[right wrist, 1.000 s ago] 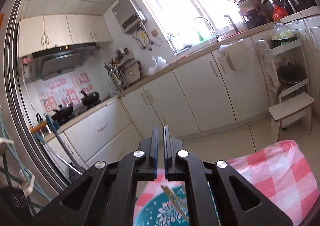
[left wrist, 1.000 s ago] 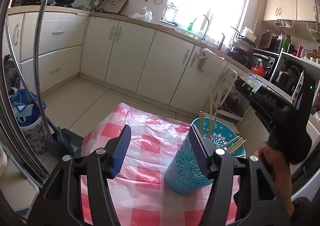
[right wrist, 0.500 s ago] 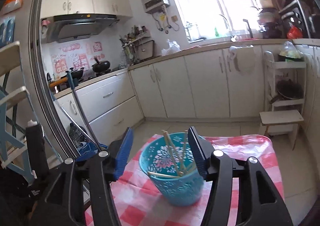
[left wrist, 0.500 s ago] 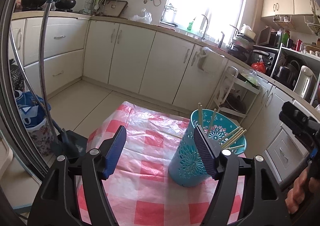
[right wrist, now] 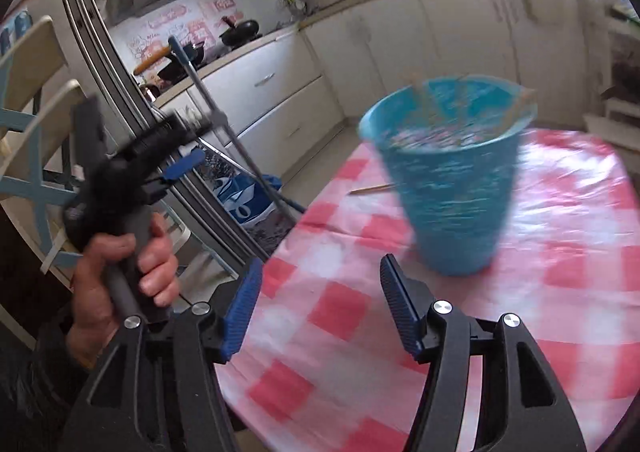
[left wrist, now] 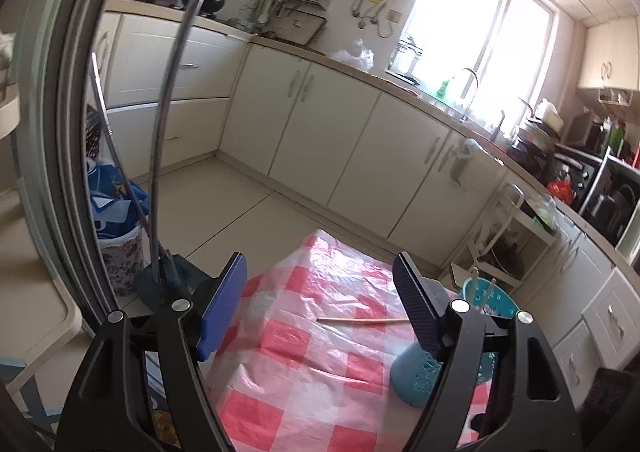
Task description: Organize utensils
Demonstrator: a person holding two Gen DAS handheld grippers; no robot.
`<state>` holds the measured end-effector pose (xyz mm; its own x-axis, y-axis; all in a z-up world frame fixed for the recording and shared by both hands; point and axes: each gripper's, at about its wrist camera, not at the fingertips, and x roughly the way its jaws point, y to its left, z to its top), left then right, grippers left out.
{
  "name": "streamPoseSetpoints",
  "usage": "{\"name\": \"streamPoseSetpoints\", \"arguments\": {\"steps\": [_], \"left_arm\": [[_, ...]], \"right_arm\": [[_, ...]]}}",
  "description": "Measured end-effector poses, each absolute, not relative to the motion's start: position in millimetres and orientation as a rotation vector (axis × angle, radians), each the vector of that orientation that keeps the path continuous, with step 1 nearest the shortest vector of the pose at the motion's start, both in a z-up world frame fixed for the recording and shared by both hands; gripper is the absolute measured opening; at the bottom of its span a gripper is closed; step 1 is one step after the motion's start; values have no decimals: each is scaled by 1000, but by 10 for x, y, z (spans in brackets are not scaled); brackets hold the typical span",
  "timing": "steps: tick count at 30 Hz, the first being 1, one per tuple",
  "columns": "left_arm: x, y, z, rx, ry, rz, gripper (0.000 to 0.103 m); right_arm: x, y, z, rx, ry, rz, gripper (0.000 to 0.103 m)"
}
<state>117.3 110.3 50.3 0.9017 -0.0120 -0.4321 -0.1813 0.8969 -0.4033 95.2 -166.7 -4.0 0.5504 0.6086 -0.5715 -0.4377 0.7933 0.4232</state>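
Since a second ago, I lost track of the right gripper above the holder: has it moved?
Yes. The right gripper has pulled back and down from above the teal holder; it now hangs open over the checked tablecloth, short of the holder.

My table [right wrist: 560,252], under a red-and-white checked cloth [left wrist: 312,352], carries an upright blue holder [right wrist: 448,203] with chopsticks in it and one loose chopstick [left wrist: 360,320] lying just beside it.
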Motion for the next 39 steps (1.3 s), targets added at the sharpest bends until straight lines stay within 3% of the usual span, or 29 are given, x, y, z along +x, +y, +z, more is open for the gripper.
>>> {"name": "streamPoseSetpoints", "arguments": {"steps": [3,5,8,17,32,39], "left_arm": [[1160,1324,476,-505,445,132,72],[1153,1444,470,-516,445,147,72],[1137,1579,450,-534,453,152,72],[1145,1740,376,-590,500,132,73],[1159,1637,369,-580,525,108,74],[1169,1548,368,-565,529,94,74]], "right_arm": [[1452,-1255,-282,344,794,475,71],[1855,-1062,-485,421,823,329,71],[2291,-736,-564,336,791,120,80],[2941,-267,-930,10,859,-32,80],[1961,-1029,-1016,-182,1167,331,79],[1795,-1076,-819,5,1015,275,77]]}}
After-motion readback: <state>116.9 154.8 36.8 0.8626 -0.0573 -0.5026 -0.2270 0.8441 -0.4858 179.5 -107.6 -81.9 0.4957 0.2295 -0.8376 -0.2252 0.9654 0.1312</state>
